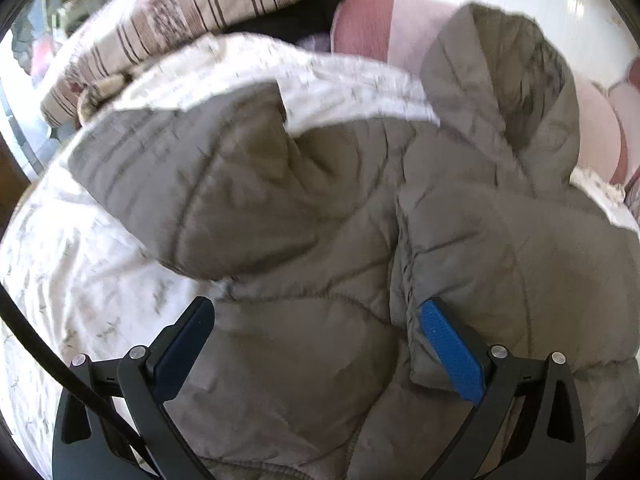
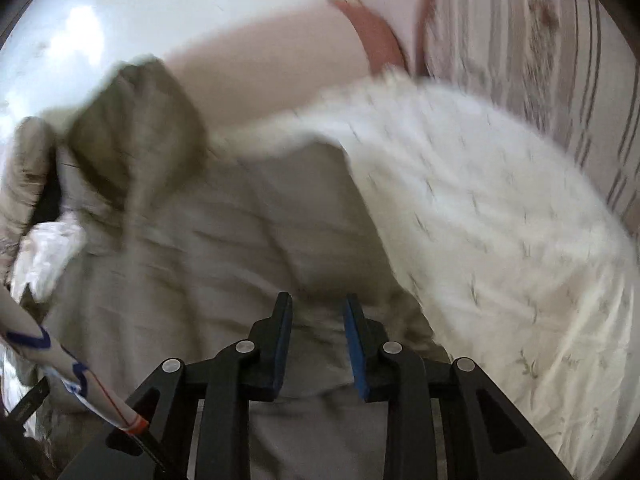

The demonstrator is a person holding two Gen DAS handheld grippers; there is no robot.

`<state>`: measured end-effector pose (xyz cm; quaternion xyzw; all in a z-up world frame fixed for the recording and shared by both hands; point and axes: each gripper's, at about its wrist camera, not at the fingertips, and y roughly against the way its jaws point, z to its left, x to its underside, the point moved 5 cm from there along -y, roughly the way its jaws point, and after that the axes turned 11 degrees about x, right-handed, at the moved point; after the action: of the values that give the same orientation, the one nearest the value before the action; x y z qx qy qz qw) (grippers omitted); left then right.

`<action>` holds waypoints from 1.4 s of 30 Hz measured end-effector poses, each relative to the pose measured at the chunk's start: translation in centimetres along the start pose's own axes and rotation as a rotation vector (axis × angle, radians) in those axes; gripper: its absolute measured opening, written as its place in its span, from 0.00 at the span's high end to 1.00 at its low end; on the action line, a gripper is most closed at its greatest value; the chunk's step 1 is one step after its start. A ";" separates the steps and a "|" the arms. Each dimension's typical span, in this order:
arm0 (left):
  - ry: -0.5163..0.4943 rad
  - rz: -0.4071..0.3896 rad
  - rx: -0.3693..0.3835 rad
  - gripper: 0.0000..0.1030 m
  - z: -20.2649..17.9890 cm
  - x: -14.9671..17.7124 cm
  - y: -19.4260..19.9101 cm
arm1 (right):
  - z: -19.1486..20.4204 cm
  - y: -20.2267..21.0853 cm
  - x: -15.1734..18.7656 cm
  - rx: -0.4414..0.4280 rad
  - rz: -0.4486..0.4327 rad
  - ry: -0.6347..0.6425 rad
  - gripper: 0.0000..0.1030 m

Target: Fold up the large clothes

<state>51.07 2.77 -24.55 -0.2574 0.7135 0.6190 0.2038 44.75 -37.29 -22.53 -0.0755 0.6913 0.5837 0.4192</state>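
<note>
Both claws sit right over my grey puffer jacket [image 1: 320,208] spread on the bed [image 1: 80,272], left claw [image 1: 316,316] gaping wide, right claw [image 2: 318,312] narrowed with nothing visibly pinched, probably lining up a fold.

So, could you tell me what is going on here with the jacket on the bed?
A person is working a grey puffer jacket spread over a white bedspread, with a gripper in each hand. The left gripper stands wide open over the jacket's body. The right gripper is narrowed over the fabric; whether it pinches any cannot be told.
</note>
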 end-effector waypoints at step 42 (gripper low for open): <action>0.398 -0.082 -0.008 0.08 19.2 -4.4 4.2 | 13.3 1.7 7.7 -0.230 0.086 0.416 0.54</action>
<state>51.38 22.64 -21.54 -0.4043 0.7261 0.5498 0.0831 45.37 -22.23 -26.00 -0.2118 0.6944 0.6477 0.2311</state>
